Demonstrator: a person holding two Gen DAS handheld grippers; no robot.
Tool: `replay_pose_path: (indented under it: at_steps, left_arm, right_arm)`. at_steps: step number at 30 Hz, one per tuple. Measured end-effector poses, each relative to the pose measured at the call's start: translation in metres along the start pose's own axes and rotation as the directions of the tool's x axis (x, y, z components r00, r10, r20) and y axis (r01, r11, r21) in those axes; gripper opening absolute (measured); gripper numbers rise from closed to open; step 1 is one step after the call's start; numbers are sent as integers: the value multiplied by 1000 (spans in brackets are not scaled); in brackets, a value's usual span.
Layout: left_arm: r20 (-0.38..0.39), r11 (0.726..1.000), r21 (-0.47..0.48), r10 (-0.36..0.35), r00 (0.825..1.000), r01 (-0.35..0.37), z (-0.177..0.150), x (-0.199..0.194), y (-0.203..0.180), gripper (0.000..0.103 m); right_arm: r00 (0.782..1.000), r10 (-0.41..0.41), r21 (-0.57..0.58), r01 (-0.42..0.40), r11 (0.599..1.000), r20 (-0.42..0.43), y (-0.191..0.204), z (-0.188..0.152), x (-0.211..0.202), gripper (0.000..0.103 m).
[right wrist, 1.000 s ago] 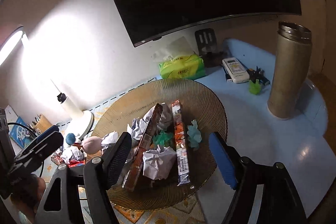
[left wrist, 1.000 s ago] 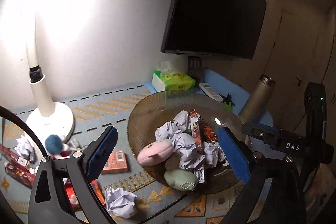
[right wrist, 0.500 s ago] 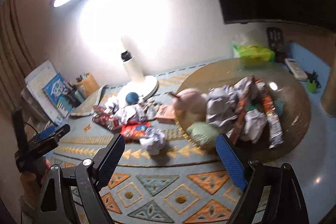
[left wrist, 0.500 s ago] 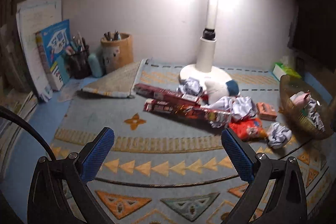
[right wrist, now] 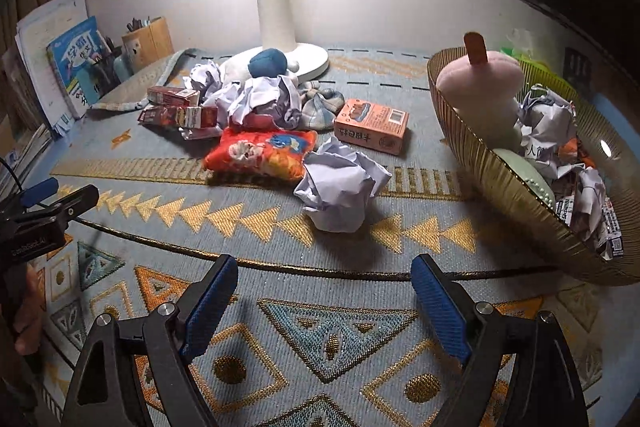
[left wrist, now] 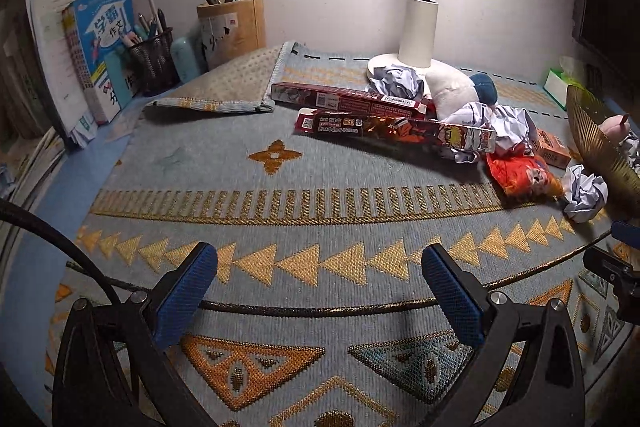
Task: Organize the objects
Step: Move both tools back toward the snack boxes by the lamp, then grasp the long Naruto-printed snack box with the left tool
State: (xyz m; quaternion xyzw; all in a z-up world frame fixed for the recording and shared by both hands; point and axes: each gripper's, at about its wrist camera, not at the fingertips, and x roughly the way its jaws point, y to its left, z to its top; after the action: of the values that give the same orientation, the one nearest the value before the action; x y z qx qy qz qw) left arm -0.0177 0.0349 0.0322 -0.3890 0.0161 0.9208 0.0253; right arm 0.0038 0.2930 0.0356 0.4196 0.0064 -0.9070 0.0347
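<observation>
Clutter on the patterned mat [right wrist: 248, 235] is what waits to be sorted: a crumpled paper ball [right wrist: 340, 183] lies nearest, an orange snack bag [right wrist: 260, 155] just behind it, a small orange box [right wrist: 371, 126] to its right, and more paper, two long red boxes [left wrist: 360, 111] and a soft toy heaped by the lamp base [right wrist: 304, 61]. The gold bowl [right wrist: 500, 183] at the right edge already holds paper balls, wrappers and a pink plush.

Both tools are spread and empty: the right tool [right wrist: 324, 303] hovers low over the mat, straight in line with the paper ball; the left tool [left wrist: 318, 291] hangs over bare mat, well apart from the pile.

This looks like the reach for another piece. The likely next move is a short push forward, closing on the paper ball, then a lift rightward over the bowl's rim. The ball is light and will crush easily.

Open mat lies ahead of both tools. The bowl's raised wall stands near on the right, and a dark cable [right wrist: 280, 267] crosses the mat between tool and ball.
</observation>
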Motion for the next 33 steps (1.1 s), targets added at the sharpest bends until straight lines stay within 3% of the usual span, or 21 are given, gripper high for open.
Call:
replay_pose_path:
  at_steps: [2, 4, 7, 9, 10, 12, 14, 15, 16, 17, 22, 28, 30, 33]
  left_arm:
    - [11, 997, -10, -82, 997, 82, 3, -3, 3, 102]
    - [7, 980, -94, -177, 984, 177, 15, -1, 9, 102]
    - [-28, 906, -285, -335, 942, 314, 45, 18, 17, 102]
    - [-16, 868, -356, -377, 926, 347, 62, 33, 12, 100]
    - [-18, 866, -365, -374, 927, 343, 69, 41, 6, 97]
    - [-59, 860, -398, -373, 926, 321, 77, 62, -6, 77]
    - [-90, 820, -457, -428, 899, 344, 78, 84, -15, 69]
    - [-101, 804, -486, -440, 892, 342, 79, 93, -19, 69]
    - [-92, 799, -501, -432, 897, 333, 79, 98, -21, 69]
    - [-73, 807, -497, -405, 912, 319, 82, 97, -25, 69]
    - [-70, 830, -470, -373, 925, 299, 84, 103, -37, 47]
    - [-126, 876, -375, -371, 920, 302, 75, 85, -30, 20]
    - [-149, 883, -363, -371, 916, 299, 67, 75, -18, 18]
    - [-246, 912, -303, -354, 902, 275, 59, 65, 1, 18]
  right_arm:
    - [1000, -1, 10, 1, 1000, 31, -3, -1, -4, 87]
    - [999, 2, 12, -2, 1000, 35, -3, -1, -6, 87]
    - [999, -5, 8, 5, 1000, 39, -1, -2, -6, 87]
    - [998, -16, 6, 16, 1000, 59, -1, -2, -9, 87]
    - [998, -20, 4, 19, 1000, 65, 0, -3, -10, 87]
    - [998, -19, -7, 19, 1000, 65, 3, -3, -10, 87]
    - [998, -4, -35, 6, 999, 57, 8, -3, -10, 87]
    - [998, -4, -50, 7, 999, 56, 11, -3, -10, 87]
    - [998, -8, -65, 12, 998, 57, 14, -4, -10, 87]
    - [998, -14, -78, 18, 997, 59, 17, -4, -11, 87]
    - [997, -15, -117, 23, 993, 74, 24, -7, -15, 87]
    - [997, -8, -107, 16, 994, 75, 24, -5, -14, 87]
    - [997, -9, -105, 16, 994, 75, 24, -5, -14, 87]
    - [997, -8, -103, 15, 995, 74, 23, -6, -14, 87]
